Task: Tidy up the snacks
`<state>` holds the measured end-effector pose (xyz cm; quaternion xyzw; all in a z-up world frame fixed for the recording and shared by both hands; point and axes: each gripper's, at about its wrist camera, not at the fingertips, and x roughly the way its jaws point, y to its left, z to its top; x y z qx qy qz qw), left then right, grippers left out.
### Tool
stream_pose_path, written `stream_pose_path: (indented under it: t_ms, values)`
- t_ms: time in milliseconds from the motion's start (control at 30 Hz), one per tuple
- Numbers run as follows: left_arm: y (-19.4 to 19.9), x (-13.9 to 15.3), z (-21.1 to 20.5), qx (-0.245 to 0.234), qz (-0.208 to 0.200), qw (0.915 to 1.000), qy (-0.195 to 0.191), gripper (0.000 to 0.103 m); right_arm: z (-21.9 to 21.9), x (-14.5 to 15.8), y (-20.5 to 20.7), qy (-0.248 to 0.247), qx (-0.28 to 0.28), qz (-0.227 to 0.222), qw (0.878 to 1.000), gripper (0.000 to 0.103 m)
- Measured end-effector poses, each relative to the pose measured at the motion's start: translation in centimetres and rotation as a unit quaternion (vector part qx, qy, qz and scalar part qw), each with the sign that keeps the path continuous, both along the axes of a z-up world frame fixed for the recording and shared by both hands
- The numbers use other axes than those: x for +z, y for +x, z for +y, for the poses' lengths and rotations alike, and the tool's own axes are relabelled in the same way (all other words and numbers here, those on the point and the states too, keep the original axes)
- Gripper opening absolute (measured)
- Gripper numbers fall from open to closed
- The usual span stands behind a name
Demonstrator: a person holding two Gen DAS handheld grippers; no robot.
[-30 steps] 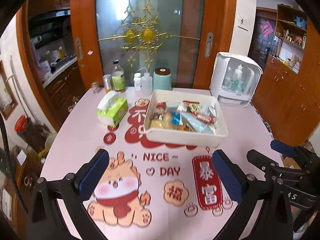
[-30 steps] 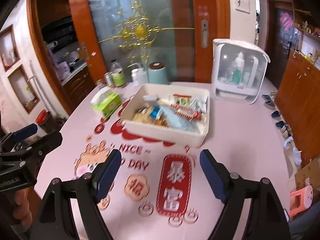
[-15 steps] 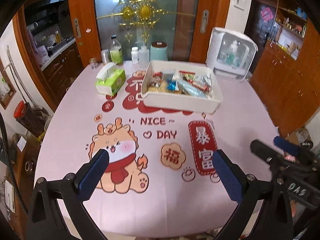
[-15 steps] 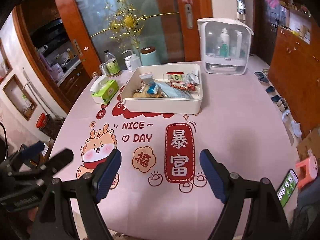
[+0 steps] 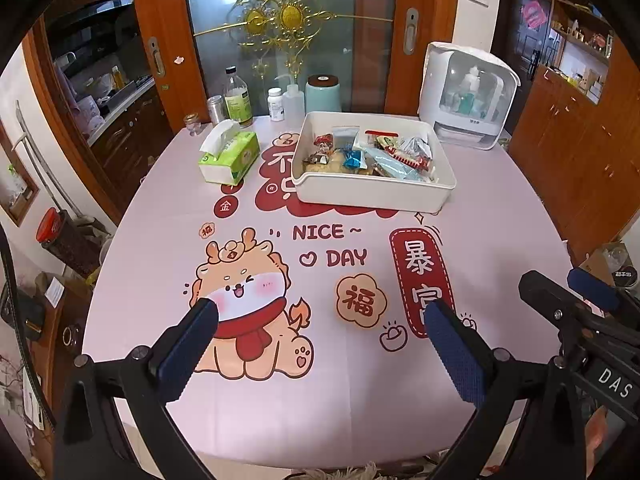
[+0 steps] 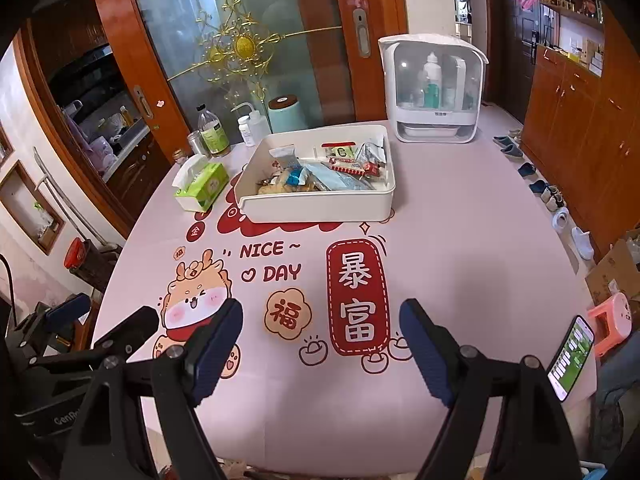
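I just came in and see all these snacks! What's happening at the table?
A person holds two black grippers with blue pads, the left gripper and the right gripper, both open and empty above the pink cartoon tablecloth. The wrapped snacks lie jumbled in the white rectangular plastic bin farther back. Nothing is being touched.

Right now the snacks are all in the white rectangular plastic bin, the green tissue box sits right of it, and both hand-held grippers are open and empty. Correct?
One thing is off. The green tissue box sits left of the white rectangular plastic bin, not right; both wrist views show it. The rest holds: snacks in the bin, left hand-held gripper and right hand-held gripper open and empty.
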<state>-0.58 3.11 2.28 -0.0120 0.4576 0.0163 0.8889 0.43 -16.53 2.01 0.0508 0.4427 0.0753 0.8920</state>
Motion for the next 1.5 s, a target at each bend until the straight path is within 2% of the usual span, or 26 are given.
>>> stream_pose_path:
  t_ms: [533,1500]
  values:
    - [-0.4,-0.3,0.3,0.013,0.0,0.9999,0.002,0.102,0.6,0.3,-0.5,0.0,0.018,-0.011,1.0,0.082]
    - [-1.7,-0.6,0.7,0.027,0.003,0.9996,0.002,0.102,1.1,-0.1,-1.6,0.004,0.032,-0.005,0.999,0.082]
